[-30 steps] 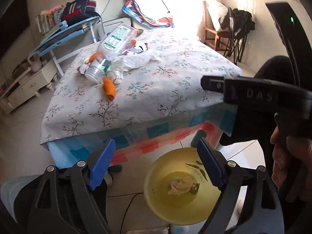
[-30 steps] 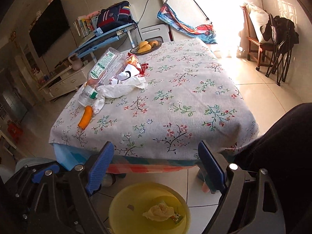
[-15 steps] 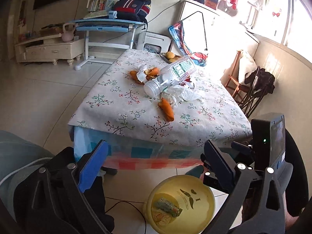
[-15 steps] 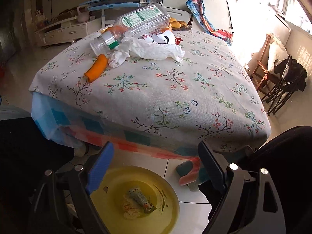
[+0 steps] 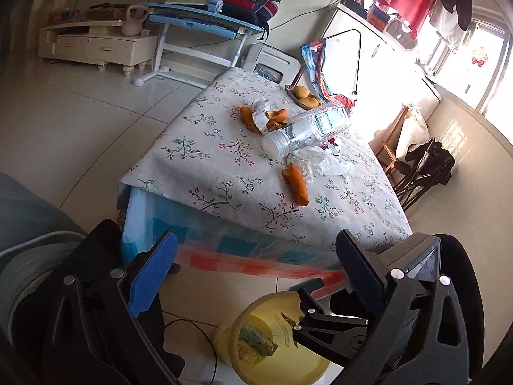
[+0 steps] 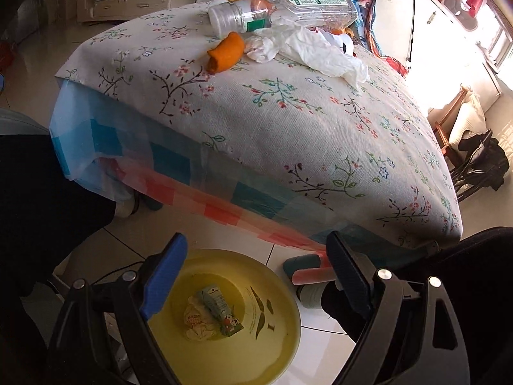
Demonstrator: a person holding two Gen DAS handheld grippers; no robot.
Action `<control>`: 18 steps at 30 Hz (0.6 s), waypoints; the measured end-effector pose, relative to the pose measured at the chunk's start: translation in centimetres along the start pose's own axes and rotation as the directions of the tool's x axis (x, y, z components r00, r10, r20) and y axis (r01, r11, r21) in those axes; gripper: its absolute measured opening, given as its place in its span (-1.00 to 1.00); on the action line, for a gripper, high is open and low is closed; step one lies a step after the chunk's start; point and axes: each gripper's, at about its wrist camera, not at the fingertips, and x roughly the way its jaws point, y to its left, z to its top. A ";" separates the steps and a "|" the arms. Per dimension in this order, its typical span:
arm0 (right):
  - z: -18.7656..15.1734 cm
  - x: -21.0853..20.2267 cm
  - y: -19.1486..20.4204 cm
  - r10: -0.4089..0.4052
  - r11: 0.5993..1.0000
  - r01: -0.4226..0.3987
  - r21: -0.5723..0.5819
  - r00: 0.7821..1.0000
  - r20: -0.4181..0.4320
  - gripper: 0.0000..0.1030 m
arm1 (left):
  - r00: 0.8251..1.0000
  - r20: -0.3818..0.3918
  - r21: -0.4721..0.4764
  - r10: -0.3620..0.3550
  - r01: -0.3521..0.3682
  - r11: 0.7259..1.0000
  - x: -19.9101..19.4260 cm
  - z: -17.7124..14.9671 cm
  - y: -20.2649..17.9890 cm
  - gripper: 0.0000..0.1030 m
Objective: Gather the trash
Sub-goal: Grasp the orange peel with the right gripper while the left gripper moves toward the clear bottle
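A yellow basin (image 6: 282,346) stands on the floor in front of the table, holding a small green carton (image 6: 221,308) on a crumpled wrapper (image 6: 195,324). My right gripper (image 6: 256,240) hangs open just above the basin with nothing between its blue pads. My left gripper (image 5: 255,240) is also open and empty, higher up, with the basin (image 5: 243,317) below it. On the flowered tablecloth lie a clear plastic bottle (image 5: 307,128), an orange peel (image 5: 296,183), crumpled white tissue (image 5: 323,160) and more peel (image 5: 266,118). The right wrist view shows the bottle (image 6: 288,0), peel (image 6: 226,52) and tissue (image 6: 320,51).
A dish of fruit (image 5: 303,94) sits at the table's far end. The table's near edge (image 6: 224,173) overhangs the floor beside the basin. A person's dark trouser leg (image 6: 48,192) is at the left, a foot in a slipper (image 6: 307,272) by the basin. A chair (image 5: 416,166) stands at the right.
Both views have rolled and swung, so the table now runs away from its left near corner. The right gripper has sunk closer to the basin. The left jaws stand slightly wider.
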 end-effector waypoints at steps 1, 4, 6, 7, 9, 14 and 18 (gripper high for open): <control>0.0 -0.3 -0.2 0.007 1.000 -0.007 0.005 1.000 0.007 0.65 | 1.000 0.005 0.007 0.005 -0.005 1.000 -0.1 0.0 0.0 0.86; 0.3 -1.2 -0.6 0.029 0.999 -0.030 0.031 0.998 0.048 0.65 | 1.000 0.010 0.004 0.018 -0.018 1.000 -0.4 0.0 0.2 0.86; 0.6 -2.0 -1.2 0.057 0.996 -0.062 0.063 0.995 0.080 0.65 | 1.000 0.011 -0.020 0.010 -0.010 1.000 -0.6 0.1 0.6 0.86; 0.6 -2.5 -1.6 0.073 0.993 -0.081 0.082 0.993 0.097 0.65 | 1.000 0.014 -0.033 0.011 -0.011 0.999 -0.7 0.1 0.9 0.86; 0.6 -3.6 -2.4 0.101 0.988 -0.115 0.104 0.986 0.135 0.65 | 1.000 0.015 -0.061 0.012 -0.011 0.998 -0.8 0.1 1.3 0.86; 0.5 -5.6 -4.6 0.176 0.969 -0.208 0.135 0.959 0.221 0.65 | 1.000 0.006 -0.117 0.008 -0.007 0.993 -0.1 -0.1 1.8 0.86; 1.0 -5.4 -6.1 0.252 0.941 -0.296 0.165 0.937 0.243 0.65 | 0.999 -0.001 -0.110 0.054 -0.054 0.992 0.9 -0.3 1.3 0.86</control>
